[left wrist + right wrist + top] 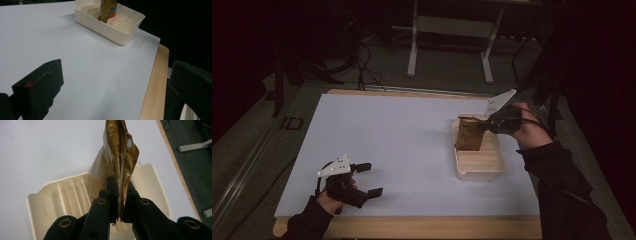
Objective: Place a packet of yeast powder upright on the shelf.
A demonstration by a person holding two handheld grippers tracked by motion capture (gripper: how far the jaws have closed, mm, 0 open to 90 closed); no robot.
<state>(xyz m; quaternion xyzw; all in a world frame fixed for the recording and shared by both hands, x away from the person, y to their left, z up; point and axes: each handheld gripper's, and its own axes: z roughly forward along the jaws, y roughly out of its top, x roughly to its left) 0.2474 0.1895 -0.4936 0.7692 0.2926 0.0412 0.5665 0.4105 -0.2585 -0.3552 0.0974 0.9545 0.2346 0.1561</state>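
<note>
The right gripper (488,123) pinches the top edge of a gold packet (469,134), which stands in the far end of a cream tray (479,172) at the table's (402,140) right; the left gripper (368,179) hovers open, near left

No words, brand names or numbers can be read anywhere. The golden-brown packet (117,157) standing in the cream tray (50,202) carries patches of orange, blue and white print on its face, seen from the left gripper view, but these are too small and blurred to make out.
</note>
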